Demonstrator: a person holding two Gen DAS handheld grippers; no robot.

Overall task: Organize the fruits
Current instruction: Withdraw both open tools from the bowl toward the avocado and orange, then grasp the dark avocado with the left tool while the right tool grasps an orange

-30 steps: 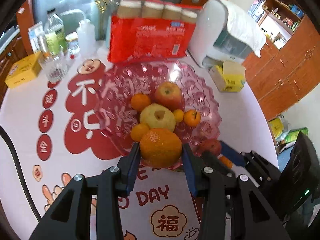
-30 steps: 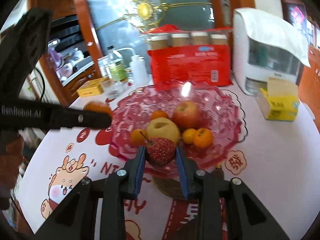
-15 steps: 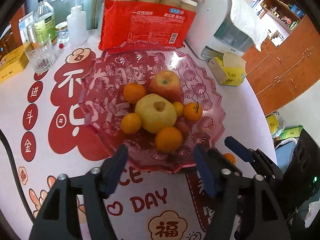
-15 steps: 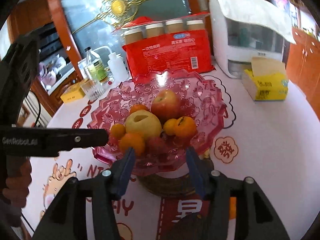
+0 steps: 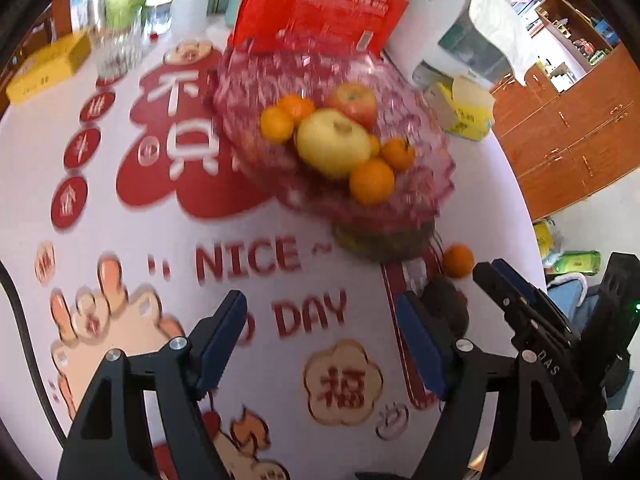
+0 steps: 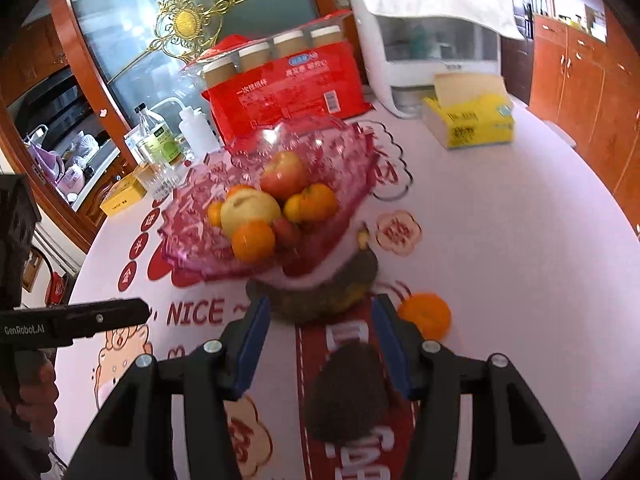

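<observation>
Both grippers, left (image 5: pixel 320 344) and right (image 6: pixel 320 344), hang with jaws open and empty; the loose tangerine (image 6: pixel 425 314) could roll across the tabletop (image 6: pixel 520 280) if nudged

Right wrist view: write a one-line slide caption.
Open right gripper above a dark fruit; loose orange beside the filled pink fruit bowl.

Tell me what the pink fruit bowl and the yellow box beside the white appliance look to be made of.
Pink fruit bowl: clear tinted glass or hard plastic, glossy; the table print shows through its molded facets, and I can't tell which. Yellow box: printed cardboard, matte, with a folded-up flap.
</observation>
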